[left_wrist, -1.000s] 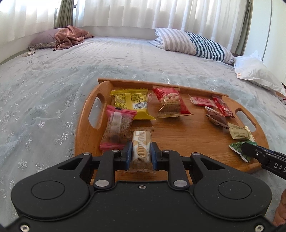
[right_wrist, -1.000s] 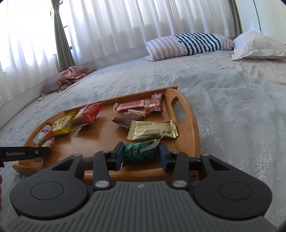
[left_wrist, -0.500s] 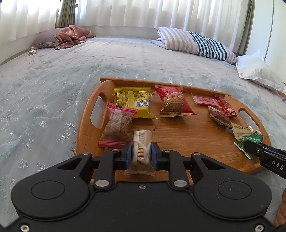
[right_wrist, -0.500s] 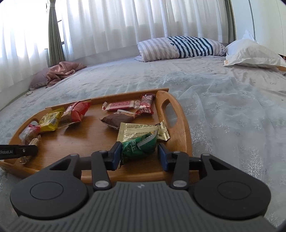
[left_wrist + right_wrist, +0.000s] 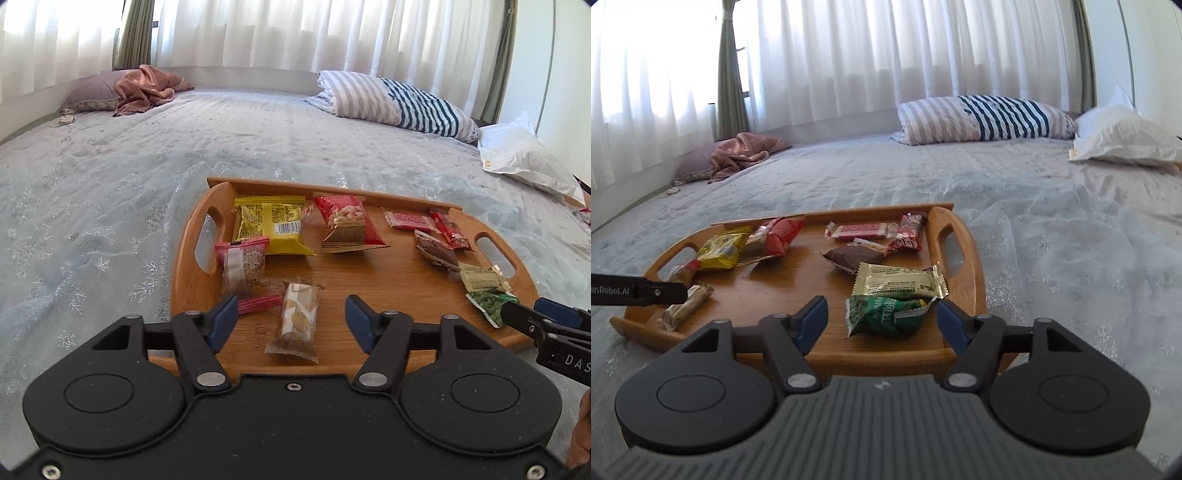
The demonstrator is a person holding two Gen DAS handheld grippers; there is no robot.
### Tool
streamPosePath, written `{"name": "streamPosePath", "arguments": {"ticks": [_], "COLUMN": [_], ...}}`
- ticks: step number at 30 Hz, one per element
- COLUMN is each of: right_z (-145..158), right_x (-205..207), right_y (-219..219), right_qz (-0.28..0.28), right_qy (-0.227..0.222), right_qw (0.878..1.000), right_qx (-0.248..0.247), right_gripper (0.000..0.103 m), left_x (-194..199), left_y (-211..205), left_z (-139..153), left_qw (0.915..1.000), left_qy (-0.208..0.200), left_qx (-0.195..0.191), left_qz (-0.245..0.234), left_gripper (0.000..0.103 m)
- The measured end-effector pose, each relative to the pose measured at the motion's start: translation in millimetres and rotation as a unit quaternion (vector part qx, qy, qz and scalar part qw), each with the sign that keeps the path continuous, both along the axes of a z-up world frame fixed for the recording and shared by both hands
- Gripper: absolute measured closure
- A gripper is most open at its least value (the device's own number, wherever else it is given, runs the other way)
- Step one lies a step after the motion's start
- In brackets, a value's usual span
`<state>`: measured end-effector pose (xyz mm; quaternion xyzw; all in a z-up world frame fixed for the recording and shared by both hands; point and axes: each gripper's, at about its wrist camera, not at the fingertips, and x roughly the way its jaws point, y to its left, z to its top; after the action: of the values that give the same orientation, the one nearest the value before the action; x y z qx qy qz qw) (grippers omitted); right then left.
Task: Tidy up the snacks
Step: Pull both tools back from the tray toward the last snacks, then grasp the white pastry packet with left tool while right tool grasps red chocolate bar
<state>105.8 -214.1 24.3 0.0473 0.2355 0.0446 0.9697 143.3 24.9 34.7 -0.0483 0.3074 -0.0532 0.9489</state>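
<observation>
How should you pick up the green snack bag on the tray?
Probably pinch the green snack bag across its puffy middle, coming from the tray's near edge, where the open right gripper already straddles it. It lies flat, its long way running between the fingers, and its crimped ends look thin and floppy.

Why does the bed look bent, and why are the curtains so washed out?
Left wrist view: the fisheye lens bows the bed and the wooden tray; the curtains glow from backlight. Right wrist view: the curtains blow out to white at the left, the picture's corners go dark, and the green snack near the open tool stays sharp.
</observation>
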Motion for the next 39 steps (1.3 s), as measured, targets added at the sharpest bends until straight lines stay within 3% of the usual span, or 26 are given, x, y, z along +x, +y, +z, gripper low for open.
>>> {"name": "streamPosePath", "arguments": {"ticks": [3, 7, 10, 15, 26, 39], "right_z": [2, 2, 0, -8, -23, -37], "right_x": [-12, -26, -34, -39, -38, -39], "right_y": [2, 8, 14, 23, 35, 38], "right_qz": [0.030, 0.064, 0.091, 0.121, 0.148, 0.157], "right_qy": [-0.009, -0.018, -0.021, -0.013, 0.001, 0.007], "right_qw": [0.999, 0.998, 0.996, 0.992, 0.988, 0.987], "right_qx": [0.008, 0.008, 0.001, -0.018, -0.034, -0.037], "right_gripper": [0.014, 0.009, 0.001, 0.001, 0.001, 0.015], "left_x": [-13, -32, -47, -63, -70, -68], "left_y": [1, -4, -8, -9, -10, -22], "left_z": [4, 6, 4, -2, -20, -25], "left_qw": [0.9999, 0.9995, 0.9989, 0.9975, 0.9966, 0.9943], "left_qy": [-0.005, -0.007, -0.007, 0.007, 0.033, 0.038], "left_qx": [-0.003, 0.001, 0.003, -0.011, -0.013, 0.004], "left_qz": [-0.012, -0.032, -0.047, -0.069, -0.075, -0.099], "left_gripper": [0.025, 0.019, 0.016, 0.014, 0.013, 0.029]}}
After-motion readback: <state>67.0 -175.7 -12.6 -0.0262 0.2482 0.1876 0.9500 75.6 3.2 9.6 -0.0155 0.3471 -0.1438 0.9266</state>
